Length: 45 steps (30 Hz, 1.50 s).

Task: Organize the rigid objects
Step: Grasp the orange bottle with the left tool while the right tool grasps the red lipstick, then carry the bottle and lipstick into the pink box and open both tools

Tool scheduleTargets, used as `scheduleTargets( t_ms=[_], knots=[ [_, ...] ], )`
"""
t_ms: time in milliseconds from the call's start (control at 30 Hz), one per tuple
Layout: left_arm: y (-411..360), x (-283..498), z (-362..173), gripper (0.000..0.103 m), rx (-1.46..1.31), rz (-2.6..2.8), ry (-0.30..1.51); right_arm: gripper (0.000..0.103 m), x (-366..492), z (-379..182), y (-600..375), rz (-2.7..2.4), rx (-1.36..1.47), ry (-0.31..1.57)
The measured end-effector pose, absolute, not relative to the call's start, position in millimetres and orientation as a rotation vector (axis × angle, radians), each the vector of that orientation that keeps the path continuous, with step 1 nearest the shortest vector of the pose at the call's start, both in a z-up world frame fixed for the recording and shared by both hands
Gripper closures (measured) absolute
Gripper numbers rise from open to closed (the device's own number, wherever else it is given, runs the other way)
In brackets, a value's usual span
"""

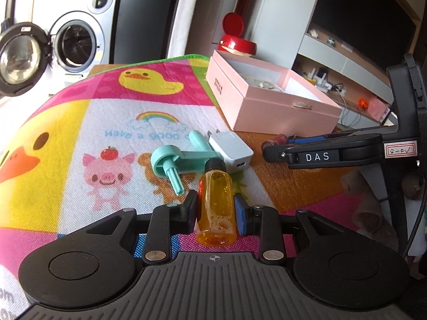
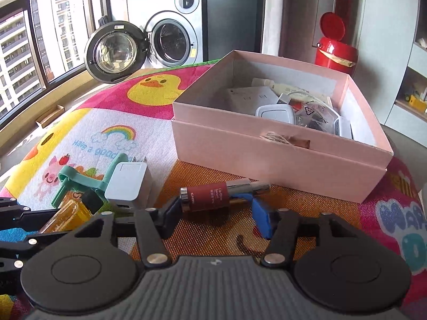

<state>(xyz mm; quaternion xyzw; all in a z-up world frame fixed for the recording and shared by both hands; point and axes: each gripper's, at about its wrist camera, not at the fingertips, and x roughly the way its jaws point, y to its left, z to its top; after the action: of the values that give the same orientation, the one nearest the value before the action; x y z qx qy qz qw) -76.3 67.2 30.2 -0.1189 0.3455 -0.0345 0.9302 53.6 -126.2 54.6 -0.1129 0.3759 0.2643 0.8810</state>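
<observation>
My left gripper (image 1: 216, 205) is shut on a small orange bottle (image 1: 216, 186) with a black cap, held near its base above the cartoon mat (image 1: 80, 122). The same bottle (image 2: 66, 213) shows at the lower left of the right wrist view. My right gripper (image 2: 213, 205) stands open low over the orange patch of the mat. A dark red lipstick tube (image 2: 208, 196) lies crosswise at its fingertips. The blue right fingertip (image 2: 256, 208) overlaps the tube's silver end; I cannot tell whether it touches. From the left wrist view, the right gripper (image 1: 269, 150) reaches in from the right.
A white plug charger (image 2: 128, 184) and a teal plastic part (image 2: 80, 178) lie together on the mat beside the bottle. An open pink box (image 2: 267, 154) holding several items stands behind. A red bin (image 2: 335, 50) and an open washing machine (image 2: 168, 40) are beyond the mat.
</observation>
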Motion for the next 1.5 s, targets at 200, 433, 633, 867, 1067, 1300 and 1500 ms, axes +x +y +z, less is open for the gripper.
scheduleTargets(
  t_ms=[200,433,633,867,1067,1300,1500],
  knots=[
    [68,-83,33,0.07,-0.255,-0.073,0.738,0.054,45,60,-134,0.624,-0.276,0.772],
    [52,-77,34,0.07,-0.171,-0.032,0.747,0.023,52,51,-142,0.562,-0.21,0.776],
    [47,-78,36,0.07,-0.152,-0.007,0.768,0.019,78,48,-131,0.542,-0.234,0.769],
    [58,-82,34,0.07,-0.189,-0.05,0.751,0.025,63,56,-138,0.59,-0.277,0.757],
    [50,-83,40,0.071,-0.158,-0.085,0.748,0.025,28,79,-176,0.623,-0.288,0.741],
    [25,-49,91,0.071,-0.109,-0.2,0.658,0.025,1,119,-230,0.557,-0.261,0.625],
    [8,4,161,0.098,-0.067,-0.235,0.481,0.025,0,134,-259,0.496,-0.23,0.536]
  ],
)
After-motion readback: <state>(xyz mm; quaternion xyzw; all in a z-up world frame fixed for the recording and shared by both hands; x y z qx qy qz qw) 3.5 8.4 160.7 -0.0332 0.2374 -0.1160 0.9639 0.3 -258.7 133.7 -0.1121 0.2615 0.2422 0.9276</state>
